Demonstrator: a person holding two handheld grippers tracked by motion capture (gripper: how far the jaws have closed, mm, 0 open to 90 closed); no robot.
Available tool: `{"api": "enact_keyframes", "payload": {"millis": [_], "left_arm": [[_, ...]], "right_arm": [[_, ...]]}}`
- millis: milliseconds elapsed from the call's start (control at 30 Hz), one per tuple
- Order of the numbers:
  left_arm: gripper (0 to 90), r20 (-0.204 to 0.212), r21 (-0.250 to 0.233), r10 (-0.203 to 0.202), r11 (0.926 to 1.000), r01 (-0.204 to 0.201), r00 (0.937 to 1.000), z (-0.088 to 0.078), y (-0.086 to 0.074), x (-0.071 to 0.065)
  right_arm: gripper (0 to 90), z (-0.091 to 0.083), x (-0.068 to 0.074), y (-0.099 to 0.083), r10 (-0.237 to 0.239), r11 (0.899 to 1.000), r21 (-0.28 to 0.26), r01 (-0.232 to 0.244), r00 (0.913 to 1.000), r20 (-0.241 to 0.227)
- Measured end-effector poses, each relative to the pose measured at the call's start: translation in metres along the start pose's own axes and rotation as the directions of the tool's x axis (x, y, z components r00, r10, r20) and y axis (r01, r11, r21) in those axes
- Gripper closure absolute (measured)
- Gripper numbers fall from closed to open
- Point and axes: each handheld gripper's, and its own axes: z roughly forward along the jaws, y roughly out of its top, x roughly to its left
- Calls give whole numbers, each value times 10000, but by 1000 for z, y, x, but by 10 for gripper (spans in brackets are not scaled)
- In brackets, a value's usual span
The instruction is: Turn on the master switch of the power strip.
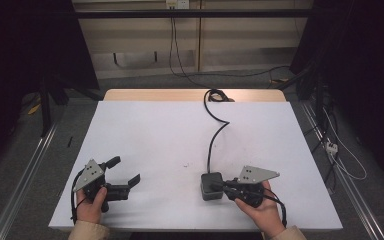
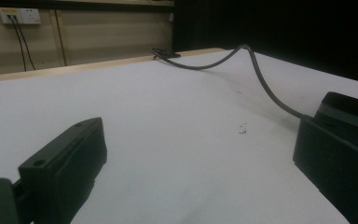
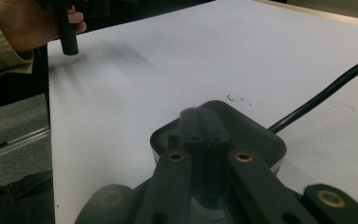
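The right hand-held gripper (image 1: 219, 187) is down on the dark box (image 1: 210, 186), a squat adapter-like block sitting on the white desk (image 1: 180, 135) near the front edge, right of centre. In the right gripper view the two jaws run close together over the box's top (image 3: 242, 128), tips resting on a raised ridge there; they look drawn in on that ridge, though the view is too tight to say whether they truly pinch it or just press on it. From the box a black cable (image 1: 213, 137) snakes away across the desk to the far edge and drops over.

Over on the left, the left hand-held gripper (image 1: 126, 172) hovers low above the desk with its jaws spread wide apart, holding nothing. It is well apart from the box and points roughly toward it. In its own view the box (image 2: 340, 154) sits at the right edge, the cable (image 2: 261, 79) arching off behind it.

So the step in hand reads as securing the box with the right side, the left waiting its turn. The next move likely calls for a firm hold before any lift or slide, and for the cable to have slack enough not to drag. The left may need to come across to steady the box or take the cable.
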Motion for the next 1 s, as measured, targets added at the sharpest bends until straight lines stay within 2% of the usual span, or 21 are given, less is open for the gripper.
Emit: {"api": "enact_keyframes", "payload": {"millis": [33,100,200,300,467,667,833,1000], "left_arm": [[23,4,-11,-18,10000,18,10000,0,0,0],[23,-1,-19,-1,10000,1,10000,-1,0,0],[23,-30,-12,-10,10000,10,10000,-2,-1,0],[22,-64,-45,-42,10000,42,10000,-4,-1,1],[23,-129,-85,-92,9999,91,9999,-6,-2,1],[23,-115,-101,-128,9999,127,9999,-5,-2,1],[23,-51,-111,-103,9999,103,9999,-2,-1,1],[23,5,-93,-111,9999,111,9999,1,0,0]], "right_arm": [[892,0,0,0,1,10000,-55,-2,10000,-33],[810,-1,1,2,135,9998,-134,-135,9999,-5],[778,-1,1,2,156,9997,-181,-157,9999,-73],[701,-1,0,4,264,9993,-255,-265,9996,-36],[622,-1,-1,4,406,9988,-260,-408,9991,-82],[522,-1,-1,4,462,9986,-262,-462,9989,11],[395,-4,-3,3,661,9973,-324,-654,9976,224],[328,-8,-4,2,776,9964,-387,-759,9960,444]]}}
